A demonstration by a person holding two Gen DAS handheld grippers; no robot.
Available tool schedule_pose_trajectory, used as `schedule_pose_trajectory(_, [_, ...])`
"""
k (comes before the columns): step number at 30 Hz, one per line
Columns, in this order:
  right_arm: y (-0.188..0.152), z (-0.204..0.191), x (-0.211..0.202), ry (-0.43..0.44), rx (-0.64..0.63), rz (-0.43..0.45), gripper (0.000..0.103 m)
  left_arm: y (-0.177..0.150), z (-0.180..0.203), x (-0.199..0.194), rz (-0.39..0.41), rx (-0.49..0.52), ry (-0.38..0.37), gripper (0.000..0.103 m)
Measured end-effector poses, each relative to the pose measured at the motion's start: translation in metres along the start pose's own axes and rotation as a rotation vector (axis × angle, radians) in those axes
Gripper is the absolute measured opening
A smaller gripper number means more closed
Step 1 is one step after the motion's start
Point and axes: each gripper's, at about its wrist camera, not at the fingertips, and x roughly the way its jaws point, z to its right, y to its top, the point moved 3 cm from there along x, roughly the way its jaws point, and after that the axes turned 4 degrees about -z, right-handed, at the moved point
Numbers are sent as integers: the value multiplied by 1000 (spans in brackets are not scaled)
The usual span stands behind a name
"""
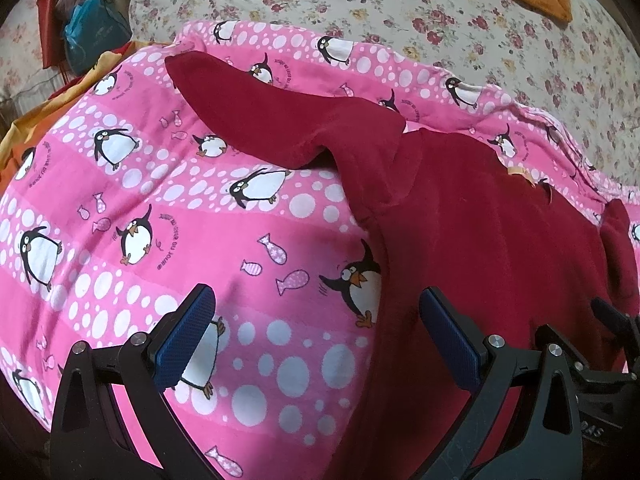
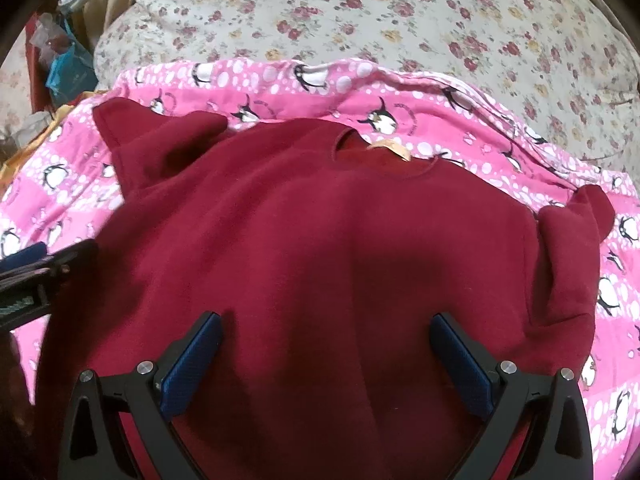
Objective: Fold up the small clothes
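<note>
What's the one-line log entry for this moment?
stage: pre-fold | red sweater: flat, front up, on penguin blanket | left gripper: open, at sweater's left edge | right gripper: open, over hem

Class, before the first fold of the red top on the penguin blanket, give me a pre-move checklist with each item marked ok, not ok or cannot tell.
1. Left tongs open and empty: ok, jaws spread wide over the edge of the top.
2. Right tongs open and empty: ok, jaws spread above the body of the top.
3. Red top lying flat, neck away from the tongs: ok, body looks smooth.
4. Left sleeve spread out: ok, it reaches out over the penguin blanket.
5. Right sleeve spread out: not ok, it is bent back on itself near the cuff.
6. Hem straight: cannot tell, it is hidden below the tongs.
</note>
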Motion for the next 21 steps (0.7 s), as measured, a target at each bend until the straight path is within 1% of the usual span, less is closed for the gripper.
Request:
schedule_pose_trajectory(3, [4, -7, -2, 25, -14, -2, 103, 3, -1, 1, 2, 5, 8, 102])
schedule_pose_trajectory(6, [9, -12, -2, 19, -27, 8, 103, 6, -3, 0, 6, 0, 12, 102])
schedule_pose_trajectory(11, [15, -9, -8, 21, 12, 33, 103, 5, -1, -4, 12, -1, 7, 102])
schedule_pose_trajectory(21, [18, 7, -17, -33, 58, 42, 103, -1, 15, -12, 11, 26, -12, 102])
